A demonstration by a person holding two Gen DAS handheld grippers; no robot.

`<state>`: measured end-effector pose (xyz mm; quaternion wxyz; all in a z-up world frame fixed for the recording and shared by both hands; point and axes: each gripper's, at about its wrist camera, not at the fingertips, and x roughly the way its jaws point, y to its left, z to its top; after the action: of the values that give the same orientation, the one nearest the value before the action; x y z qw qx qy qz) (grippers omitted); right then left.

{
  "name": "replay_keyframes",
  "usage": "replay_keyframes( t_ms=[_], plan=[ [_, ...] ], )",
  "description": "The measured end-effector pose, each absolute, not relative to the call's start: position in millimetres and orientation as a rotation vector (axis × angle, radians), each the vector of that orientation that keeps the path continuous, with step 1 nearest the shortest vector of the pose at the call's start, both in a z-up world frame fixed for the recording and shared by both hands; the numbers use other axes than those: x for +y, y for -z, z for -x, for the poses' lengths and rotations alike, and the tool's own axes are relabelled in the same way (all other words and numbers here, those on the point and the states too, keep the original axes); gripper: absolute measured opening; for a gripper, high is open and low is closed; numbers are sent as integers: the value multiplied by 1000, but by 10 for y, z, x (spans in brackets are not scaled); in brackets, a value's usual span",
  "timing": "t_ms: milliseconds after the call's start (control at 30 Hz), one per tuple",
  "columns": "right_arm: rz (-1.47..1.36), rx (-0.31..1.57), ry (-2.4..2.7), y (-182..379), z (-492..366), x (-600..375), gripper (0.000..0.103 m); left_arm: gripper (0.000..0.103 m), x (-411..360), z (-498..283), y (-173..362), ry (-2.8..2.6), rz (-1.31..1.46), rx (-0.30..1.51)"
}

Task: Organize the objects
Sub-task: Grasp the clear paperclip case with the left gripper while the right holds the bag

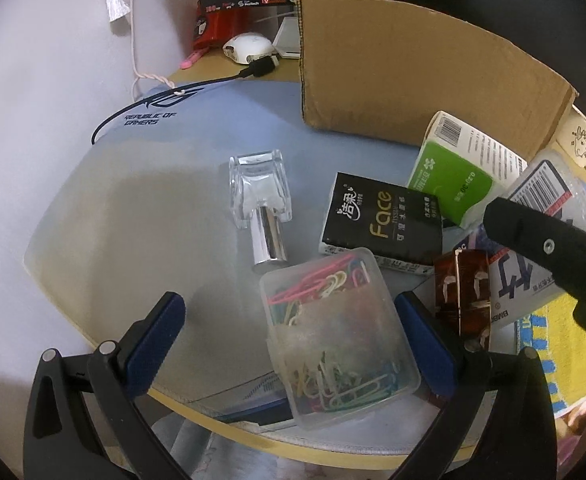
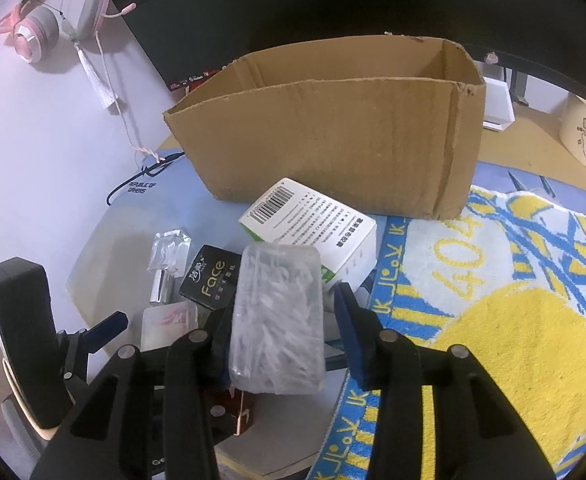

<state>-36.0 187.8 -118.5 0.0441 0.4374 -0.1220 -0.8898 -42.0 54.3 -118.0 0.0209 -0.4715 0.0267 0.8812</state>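
My left gripper [image 1: 289, 320] is open around a clear plastic box of coloured paper clips [image 1: 333, 332] at the desk's front edge; its right pad [image 1: 425, 344] is next to the box, the left pad stands apart. My right gripper [image 2: 281, 320] is open with a clear box of white picks [image 2: 277, 320] between its fingers, lifted over the pile. A black "Face" tissue pack [image 1: 381, 220], a green-and-white carton [image 2: 313, 232], a glass bottle [image 1: 263, 200] and a brown foil packet [image 1: 463, 292] lie nearby. An open cardboard box [image 2: 333, 136] stands behind.
A yellow-and-blue towel [image 2: 493, 300] covers the desk's right side. A cream mug [image 2: 585, 136] stands at far right. A monitor [image 2: 333, 0] stands behind the cardboard box. A white mouse [image 1: 249, 48] and cables lie at the back left. A pink headset [image 2: 53, 20] hangs on the wall.
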Motion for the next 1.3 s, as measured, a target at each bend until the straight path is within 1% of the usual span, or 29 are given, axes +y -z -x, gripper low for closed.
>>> replay_keyframes(
  t_ms=[167, 267, 333, 367, 400, 433, 533, 600, 700, 767, 900, 1167, 1300],
  plan=[
    [-1331, -371, 2717, 1182, 331, 1862, 46, 102, 518, 432, 1196, -2715, 1465, 42],
    [-1329, -372, 2715, 1181, 320, 1860, 46, 94, 557, 402, 1178, -2707, 1438, 57],
    [-1330, -365, 2713, 1183, 312, 1849, 46, 80, 600, 373, 1154, -2694, 1412, 77],
    [-1330, -361, 2713, 1180, 308, 1843, 46, 76, 627, 356, 1139, -2681, 1398, 92],
    [-1330, -355, 2711, 1182, 308, 1827, 46, 66, 654, 342, 1124, -2666, 1385, 108],
    [-1330, -350, 2708, 1180, 303, 1821, 46, 60, 673, 342, 1117, -2660, 1378, 122],
    [-1331, -322, 2712, 1186, 297, 1779, 44, 58, 693, 332, 1105, -2659, 1372, 120],
    [-1335, -308, 2710, 1193, 297, 1753, 38, 58, 684, 340, 1098, -2658, 1371, 115],
    [-1336, -297, 2712, 1199, 302, 1735, 35, 57, 674, 346, 1095, -2662, 1368, 112],
    [-1331, -286, 2723, 1200, 301, 1728, 34, 57, 654, 351, 1093, -2666, 1368, 112],
    [-1301, -326, 2731, 1159, 292, 1777, 34, 57, 590, 329, 1046, -2697, 1336, 105],
    [-1222, -359, 2774, 994, 258, 1869, 34, 57, 449, 327, 874, -2740, 1238, 46],
    [-1222, -380, 2778, 979, 251, 1924, 34, 57, 443, 366, 876, -2769, 1240, 62]
  ],
)
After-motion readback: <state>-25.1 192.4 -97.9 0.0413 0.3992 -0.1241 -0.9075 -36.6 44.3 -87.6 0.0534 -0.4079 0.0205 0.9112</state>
